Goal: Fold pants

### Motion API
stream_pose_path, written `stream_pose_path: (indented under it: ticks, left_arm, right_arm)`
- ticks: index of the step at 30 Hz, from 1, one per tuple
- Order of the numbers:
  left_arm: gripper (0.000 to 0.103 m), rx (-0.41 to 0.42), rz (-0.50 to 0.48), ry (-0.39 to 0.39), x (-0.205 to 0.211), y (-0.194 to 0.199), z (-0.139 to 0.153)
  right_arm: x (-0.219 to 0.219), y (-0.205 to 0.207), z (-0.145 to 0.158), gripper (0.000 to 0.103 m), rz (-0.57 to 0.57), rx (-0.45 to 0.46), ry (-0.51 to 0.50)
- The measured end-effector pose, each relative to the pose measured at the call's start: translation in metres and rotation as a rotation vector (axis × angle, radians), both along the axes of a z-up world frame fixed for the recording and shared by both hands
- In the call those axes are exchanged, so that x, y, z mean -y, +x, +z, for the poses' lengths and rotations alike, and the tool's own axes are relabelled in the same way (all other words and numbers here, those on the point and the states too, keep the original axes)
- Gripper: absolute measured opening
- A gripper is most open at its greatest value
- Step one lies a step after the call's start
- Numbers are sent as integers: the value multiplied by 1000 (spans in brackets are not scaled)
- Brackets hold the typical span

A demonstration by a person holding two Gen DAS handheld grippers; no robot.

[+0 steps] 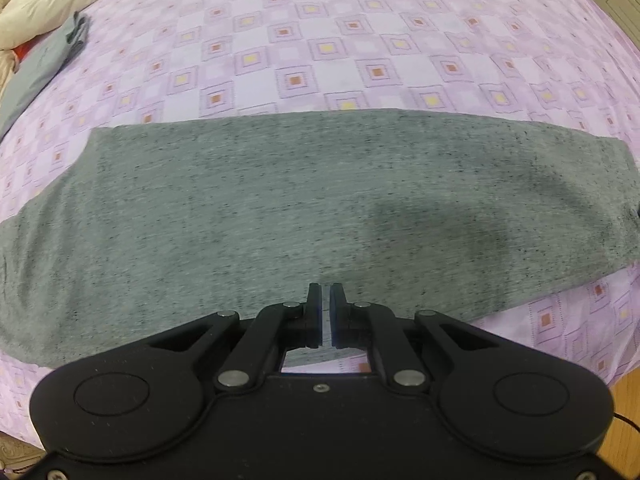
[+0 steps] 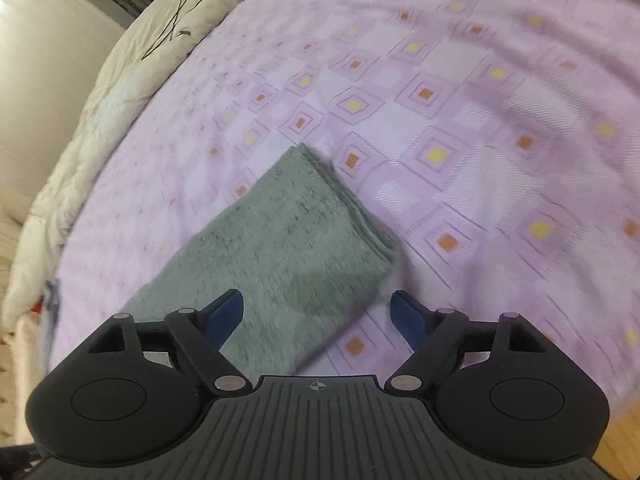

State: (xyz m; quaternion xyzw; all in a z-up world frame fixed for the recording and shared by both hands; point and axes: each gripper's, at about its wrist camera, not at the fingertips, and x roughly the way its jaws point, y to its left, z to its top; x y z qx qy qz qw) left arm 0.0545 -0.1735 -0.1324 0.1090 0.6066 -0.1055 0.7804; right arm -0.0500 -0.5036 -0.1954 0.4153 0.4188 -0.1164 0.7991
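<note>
Left gripper (image 1: 327, 316): pads nearly together, nothing visibly pinched, poised over the near edge of the grey pants (image 1: 280, 208), which lie flat in a long strip across the purple bedsheet (image 1: 360, 40).

Right gripper (image 2: 318, 312): jaws wide apart, empty, above the layered leg end.

Risk: a shallow pinch may catch only the top layer, skewing the fold.

Only the left view shows the full strip and a second grey garment (image 1: 44, 64) far left; only the right view shows the stacked hem edges and the cream quilt (image 2: 100, 120) behind.

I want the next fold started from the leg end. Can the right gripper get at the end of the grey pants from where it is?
Probably yes. The right gripper is open just above the pants, and nothing lies on them.
</note>
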Motion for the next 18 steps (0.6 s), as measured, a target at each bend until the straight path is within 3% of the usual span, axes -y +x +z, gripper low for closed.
stream_pose_path:
  ticks: [7,10,12,14,15,18]
  left_arm:
    - [13,-30,-7,7,17,6,-7]
    - [13,-44,-1,-4,26,13,-11]
    - [13,-54,0,-15,35,20,-15]
    - [13,-57,-8,-27,46,29,-19]
    - [13,-56,-13,-34,53,35,-21]
    - [13,-47,-22,-52,73,53,-28]
  right_arm:
    - [20,47,-8,81,126,77,52]
    - [21,59,-4,74,164,16,36]
    - [19,62,2,40,157,-75,-24]
    - [17,61,8,25,152,-147,-70]
    - [15,59,12,14,169,-128,-76]
    - [7,55,29,12,210,-94,-121]
